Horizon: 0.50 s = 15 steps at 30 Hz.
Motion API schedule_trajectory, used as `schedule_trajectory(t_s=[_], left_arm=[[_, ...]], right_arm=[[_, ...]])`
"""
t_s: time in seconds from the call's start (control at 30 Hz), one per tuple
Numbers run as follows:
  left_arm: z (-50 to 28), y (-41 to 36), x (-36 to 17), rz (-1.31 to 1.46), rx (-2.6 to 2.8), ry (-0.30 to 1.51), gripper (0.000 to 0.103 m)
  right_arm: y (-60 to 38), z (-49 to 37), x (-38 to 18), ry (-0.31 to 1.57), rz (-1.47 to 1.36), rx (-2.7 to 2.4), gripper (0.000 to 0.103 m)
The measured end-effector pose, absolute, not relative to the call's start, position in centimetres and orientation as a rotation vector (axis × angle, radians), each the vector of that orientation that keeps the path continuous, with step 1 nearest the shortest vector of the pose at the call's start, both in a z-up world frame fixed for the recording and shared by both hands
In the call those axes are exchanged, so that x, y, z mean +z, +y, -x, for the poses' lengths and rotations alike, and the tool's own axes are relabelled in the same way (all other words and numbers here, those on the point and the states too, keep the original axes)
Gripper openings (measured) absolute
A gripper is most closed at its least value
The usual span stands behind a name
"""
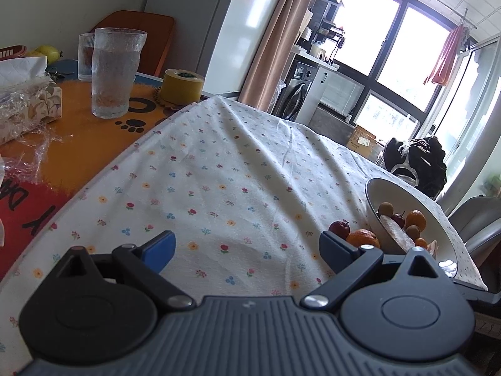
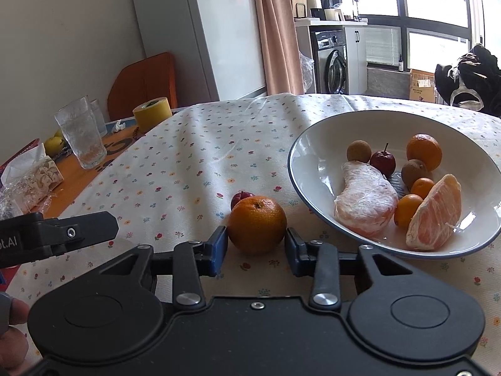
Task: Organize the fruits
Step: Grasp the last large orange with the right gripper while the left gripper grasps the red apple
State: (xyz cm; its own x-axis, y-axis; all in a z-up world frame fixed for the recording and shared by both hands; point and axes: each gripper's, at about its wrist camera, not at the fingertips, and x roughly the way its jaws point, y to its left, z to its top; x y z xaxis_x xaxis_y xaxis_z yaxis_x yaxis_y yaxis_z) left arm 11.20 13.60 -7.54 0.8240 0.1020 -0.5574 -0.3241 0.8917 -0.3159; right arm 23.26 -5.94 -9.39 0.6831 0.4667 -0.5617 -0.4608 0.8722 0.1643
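The right gripper (image 2: 256, 246) sits low over the flowered tablecloth (image 2: 194, 156) with its two blue-padded fingers (image 2: 219, 244) on either side of an orange (image 2: 257, 224). The pads lie just beside the fruit's flanks; whether they actually press on it cannot be told, and the orange rests on the cloth. A small dark red fruit (image 2: 241, 196) lies directly behind the orange, touching or nearly touching it. To the right stands a white bowl (image 2: 316, 144) with a dark rim, holding two peeled citrus segments (image 2: 364, 200), another orange (image 2: 424, 151), smaller orange fruits, two brown round fruits and one red fruit. The left gripper (image 1: 247, 247) is spread wide and empty, held above bare cloth well to the left of the bowl; its finger also appears at the left edge of the right wrist view. Beyond the cloth stand a textured glass (image 1: 114, 72), a roll of yellow tape (image 1: 182, 85) and a tissue pack (image 1: 23, 100).
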Motion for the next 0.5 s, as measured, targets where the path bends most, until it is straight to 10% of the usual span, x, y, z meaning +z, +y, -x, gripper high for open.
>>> schedule_trajectory(t_s=[0.17, 0.27, 0.5], left_arm=[[-11.4, 13.0, -6.9, 0.396, 0.234, 0.552, 0.098], [-11.7, 12.4, -6.4, 0.385, 0.241, 0.541, 0.097], [-12.6, 10.3, -5.7, 0.344, 0.225, 0.535, 0.097]], right_arm=[[-6.9, -22.8, -8.0, 0.602, -0.041, 0.577, 0.034], [-7.8, -22.7, -6.9, 0.581, -0.053, 0.614, 0.0], [-9.1, -23.2, -6.8, 0.633, -0.061, 0.665, 0.002]])
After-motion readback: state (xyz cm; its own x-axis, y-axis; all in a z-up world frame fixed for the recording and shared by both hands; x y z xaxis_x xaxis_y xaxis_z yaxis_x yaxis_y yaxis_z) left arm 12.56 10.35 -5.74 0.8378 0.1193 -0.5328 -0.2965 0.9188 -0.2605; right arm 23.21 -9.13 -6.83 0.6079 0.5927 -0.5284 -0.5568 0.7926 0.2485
